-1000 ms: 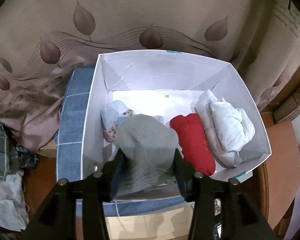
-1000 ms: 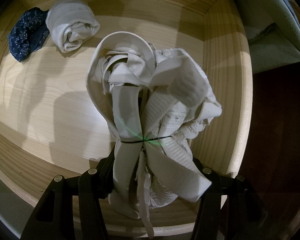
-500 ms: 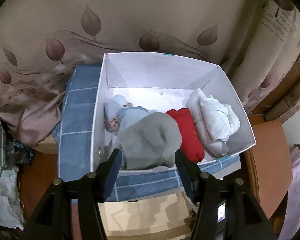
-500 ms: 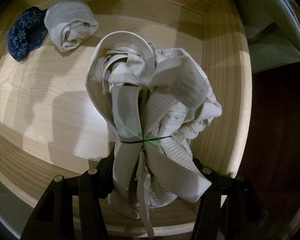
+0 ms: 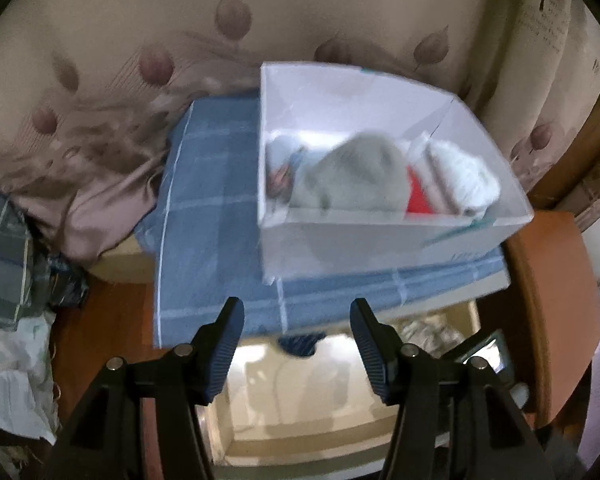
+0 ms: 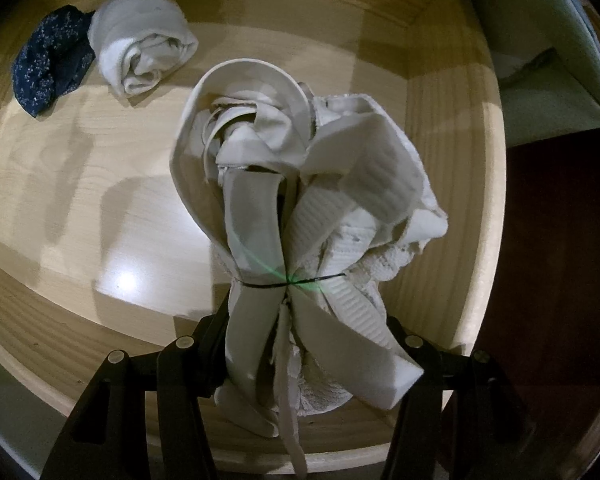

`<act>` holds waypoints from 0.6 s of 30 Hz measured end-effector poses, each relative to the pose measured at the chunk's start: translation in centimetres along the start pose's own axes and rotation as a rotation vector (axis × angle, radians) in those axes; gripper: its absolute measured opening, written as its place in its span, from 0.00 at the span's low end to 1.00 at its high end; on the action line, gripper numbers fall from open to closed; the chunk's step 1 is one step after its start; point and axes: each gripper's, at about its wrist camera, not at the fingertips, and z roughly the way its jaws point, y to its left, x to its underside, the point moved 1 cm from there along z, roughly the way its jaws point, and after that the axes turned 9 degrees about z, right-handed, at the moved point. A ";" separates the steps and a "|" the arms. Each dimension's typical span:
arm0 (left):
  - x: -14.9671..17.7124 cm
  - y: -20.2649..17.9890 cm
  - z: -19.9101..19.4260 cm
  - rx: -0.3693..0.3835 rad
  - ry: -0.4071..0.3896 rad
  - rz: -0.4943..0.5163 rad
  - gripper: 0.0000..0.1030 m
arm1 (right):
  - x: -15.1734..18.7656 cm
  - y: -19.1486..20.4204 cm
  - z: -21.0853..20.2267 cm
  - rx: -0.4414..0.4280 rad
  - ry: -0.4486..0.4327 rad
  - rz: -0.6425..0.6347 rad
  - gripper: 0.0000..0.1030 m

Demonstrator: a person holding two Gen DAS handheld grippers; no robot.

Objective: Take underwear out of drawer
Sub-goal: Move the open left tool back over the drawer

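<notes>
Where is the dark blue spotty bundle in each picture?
Left wrist view: the dark blue spotty bundle is a blurry patch low in the middle, at the far edge of the wooden drawer, just under the checked blue cloth.
Right wrist view: it is top left, touching a white rolled bundle.
Shared landmark: the pale wooden drawer it lies in.

Drawer floor (image 6: 100, 208) lies bare; two rolls (image 6: 100, 48) crowd its far-left corner.
</notes>
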 end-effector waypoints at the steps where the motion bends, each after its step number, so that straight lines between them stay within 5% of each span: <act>1: 0.9 0.1 0.4 -0.006 0.007 -0.005 0.55 | 0.0 0.0 0.0 -0.002 -0.002 0.000 0.51; 9: 8.2 0.0 5.4 -0.041 0.057 -0.111 0.55 | 0.2 0.6 0.0 0.015 -0.008 -0.025 0.51; 18: 12.8 -3.3 9.9 -0.068 0.101 -0.077 0.55 | 0.8 -0.1 -0.2 -0.027 -0.021 -0.002 0.50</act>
